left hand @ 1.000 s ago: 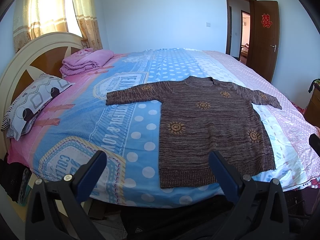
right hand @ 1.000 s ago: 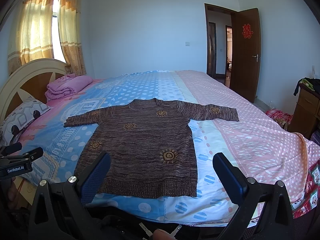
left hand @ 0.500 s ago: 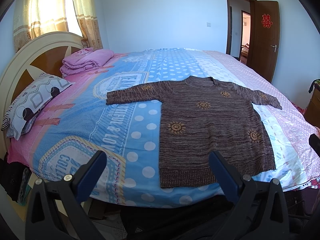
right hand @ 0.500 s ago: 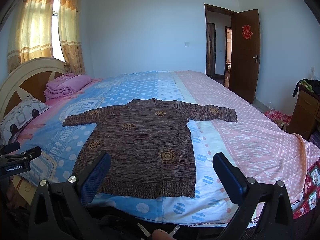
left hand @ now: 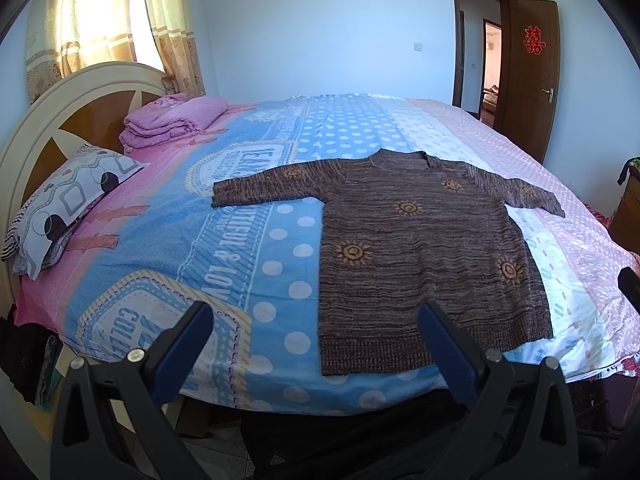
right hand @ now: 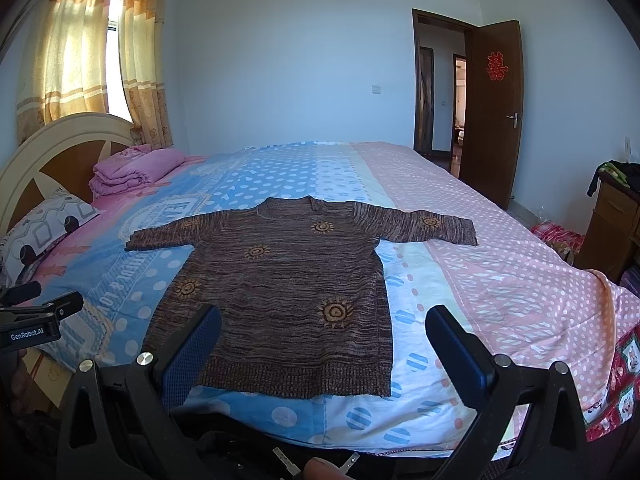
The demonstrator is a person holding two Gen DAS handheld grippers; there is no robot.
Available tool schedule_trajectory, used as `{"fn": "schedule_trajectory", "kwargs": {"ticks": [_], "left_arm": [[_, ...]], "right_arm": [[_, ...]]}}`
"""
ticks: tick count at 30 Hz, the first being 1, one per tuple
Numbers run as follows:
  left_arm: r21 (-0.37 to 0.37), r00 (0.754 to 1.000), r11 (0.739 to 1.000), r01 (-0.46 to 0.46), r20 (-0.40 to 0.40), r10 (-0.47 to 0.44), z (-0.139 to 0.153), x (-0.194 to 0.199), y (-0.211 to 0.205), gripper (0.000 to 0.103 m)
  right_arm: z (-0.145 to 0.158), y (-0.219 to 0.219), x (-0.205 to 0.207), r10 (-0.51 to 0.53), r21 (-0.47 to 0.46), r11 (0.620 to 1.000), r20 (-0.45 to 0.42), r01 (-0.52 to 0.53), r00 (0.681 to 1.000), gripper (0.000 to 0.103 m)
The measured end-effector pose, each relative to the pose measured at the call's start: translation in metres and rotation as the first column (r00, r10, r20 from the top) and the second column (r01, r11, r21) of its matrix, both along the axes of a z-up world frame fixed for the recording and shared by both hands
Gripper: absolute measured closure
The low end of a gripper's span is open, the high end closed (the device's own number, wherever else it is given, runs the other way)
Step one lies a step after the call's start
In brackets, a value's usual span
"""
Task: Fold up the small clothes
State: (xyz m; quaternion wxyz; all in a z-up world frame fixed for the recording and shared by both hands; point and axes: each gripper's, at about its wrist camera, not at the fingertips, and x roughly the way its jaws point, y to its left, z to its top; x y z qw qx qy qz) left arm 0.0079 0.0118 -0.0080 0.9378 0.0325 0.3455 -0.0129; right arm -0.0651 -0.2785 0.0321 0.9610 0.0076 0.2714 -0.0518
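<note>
Brown knitted sweater with orange sun motifs, spread flat and face-up on the bed, both sleeves stretched straight out to the sides, neckline toward the far wall and ribbed hem close to the near edge of the mattress. Unfolded as yet. Lying across the blue dotted band of the patterned bedspread, with one sleeve reaching onto the pale pink dotted part.

Left gripper held off the near edge of the bed, jaws spread wide apart and empty — one blue-padded finger in front of the bedspread, the other overlapping the sweater's hem in view, contact impossible to judge. Right gripper likewise spread wide and holding nothing, framing the lower hem from just short of the bed. Part of the left gripper's black body with white lettering visible at the left edge of the right wrist view.

Further out: a folded pink blanket near the headboard, a patterned pillow beside it, yellow curtains over a bright window, and an open brown door with a red paper ornament — set in the far right corner.
</note>
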Motion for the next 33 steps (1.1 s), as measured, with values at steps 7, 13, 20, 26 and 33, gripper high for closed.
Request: {"fn": "schedule_trajectory", "kwargs": {"ticks": [7, 13, 20, 26, 33], "left_arm": [[-0.004, 0.999, 1.000, 0.009, -0.037, -0.009, -0.011, 0.011, -0.002, 0.000], [0.034, 0.999, 0.999, 0.021, -0.046, -0.019, -0.021, 0.031, -0.008, 0.000], [0.111, 0.999, 0.993, 0.044, -0.037, -0.040, -0.025, 0.075, -0.019, 0.000], [0.185, 0.997, 0.980, 0.078, -0.029, -0.074, -0.031, 0.117, -0.032, 0.000], [0.210, 0.996, 0.975, 0.078, -0.069, -0.065, -0.052, 0.181, -0.049, 0.000]], "right_arm": [[-0.011, -0.007, 0.011, 0.063, 0.037, 0.997, -0.006, -0.062, 0.998, 0.001], [-0.025, -0.023, 0.033, 0.065, 0.048, 0.997, -0.022, -0.064, 0.998, 0.001], [-0.047, -0.050, 0.076, 0.023, 0.048, 0.999, -0.092, -0.019, 0.996, 0.001], [-0.050, -0.082, 0.114, -0.053, -0.043, 0.998, -0.093, 0.049, 0.994, 0.001], [-0.048, -0.147, 0.167, -0.182, -0.089, 0.981, -0.115, 0.172, 0.977, 0.001]]}}
